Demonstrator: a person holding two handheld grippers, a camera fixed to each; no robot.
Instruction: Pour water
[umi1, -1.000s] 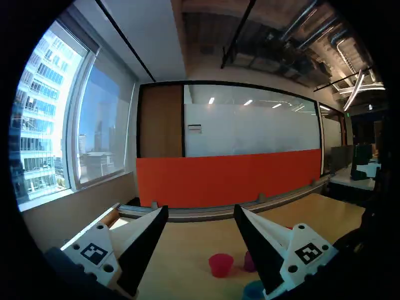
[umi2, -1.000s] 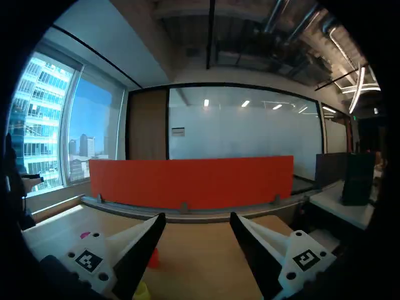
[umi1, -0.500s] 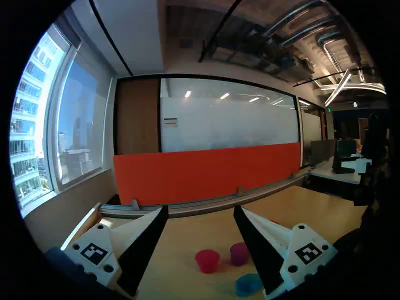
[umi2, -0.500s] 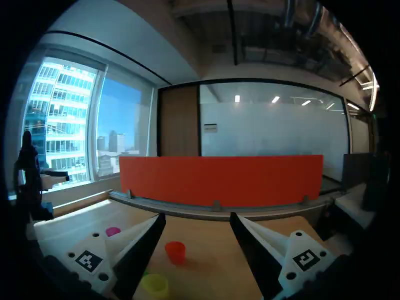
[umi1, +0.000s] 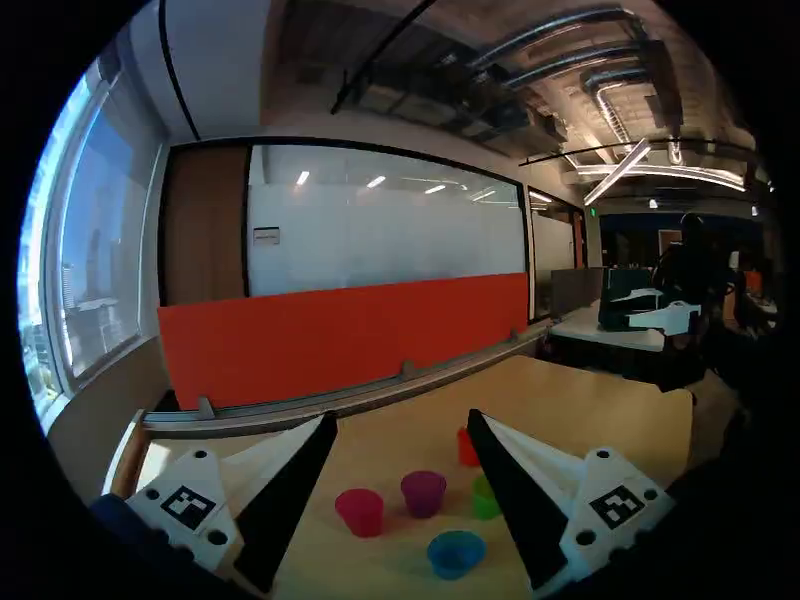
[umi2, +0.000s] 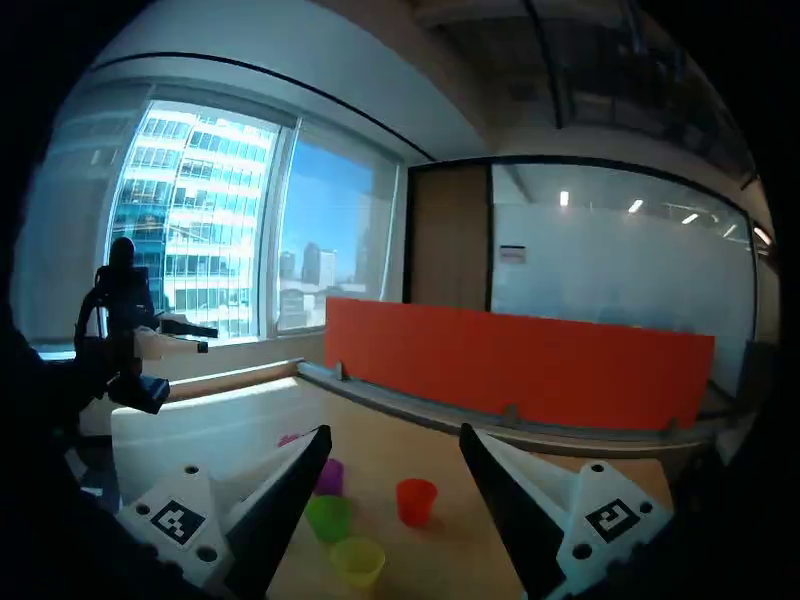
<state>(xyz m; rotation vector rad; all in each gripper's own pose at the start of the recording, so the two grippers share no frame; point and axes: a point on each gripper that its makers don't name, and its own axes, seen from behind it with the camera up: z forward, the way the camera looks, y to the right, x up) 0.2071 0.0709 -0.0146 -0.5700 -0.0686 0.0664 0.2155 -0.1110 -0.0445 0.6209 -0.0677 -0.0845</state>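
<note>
Left gripper (umi1: 400, 418) and right gripper (umi2: 394, 432), both released and empty, hover over the table (umi1: 600, 400), where the blue cup (umi1: 455, 553) stands nearest, pink cup (umi1: 360, 511) and purple cup (umi1: 424, 492) behind it, orange cup (umi1: 462, 450) farthest, short of the far edge.

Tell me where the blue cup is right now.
In the left gripper view, the blue cup sits low on the table, closest to the camera, just in front of the purple cup and right of the pink cup.

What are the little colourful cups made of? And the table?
The cups look like plastic: bright solid colours, thin rims, a slight shine. The table looks like pale wood or wood-look laminate, smooth with a soft sheen; I can't tell which.
</note>
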